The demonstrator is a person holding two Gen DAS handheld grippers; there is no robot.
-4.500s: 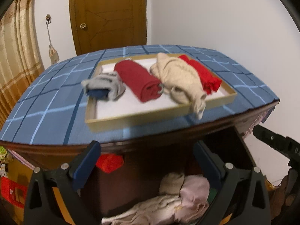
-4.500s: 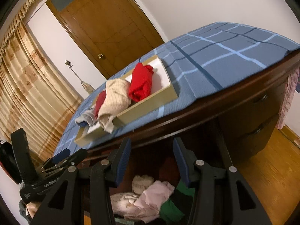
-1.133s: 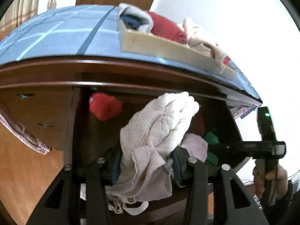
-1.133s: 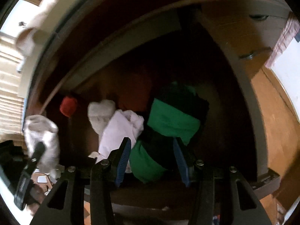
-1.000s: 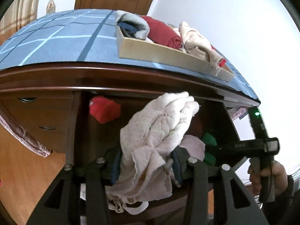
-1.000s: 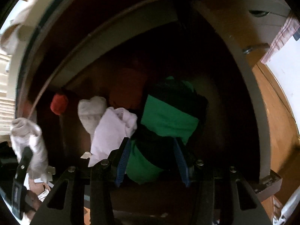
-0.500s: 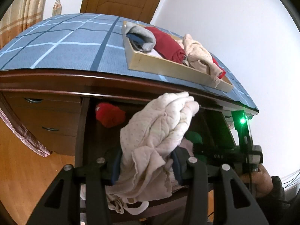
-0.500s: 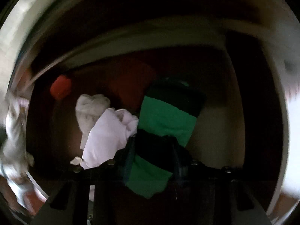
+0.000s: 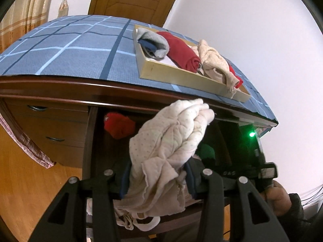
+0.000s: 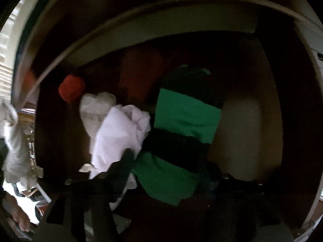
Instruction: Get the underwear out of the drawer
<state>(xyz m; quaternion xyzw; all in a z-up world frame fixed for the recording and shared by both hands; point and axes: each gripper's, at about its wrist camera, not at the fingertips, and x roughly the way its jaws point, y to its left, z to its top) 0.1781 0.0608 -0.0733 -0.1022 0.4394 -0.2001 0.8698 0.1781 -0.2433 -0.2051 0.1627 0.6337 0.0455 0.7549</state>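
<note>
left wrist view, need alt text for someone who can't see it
The left gripper is clamped on a bunched cream garment above the open drawer. Behind, a wooden tray of rolled clothes sits on a blue checked cloth.

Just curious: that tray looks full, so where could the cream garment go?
The checked cloth left of the tray is bare. The tray is crowded with rolled clothes; the drawer has one bare strip at its right wall.
</note>
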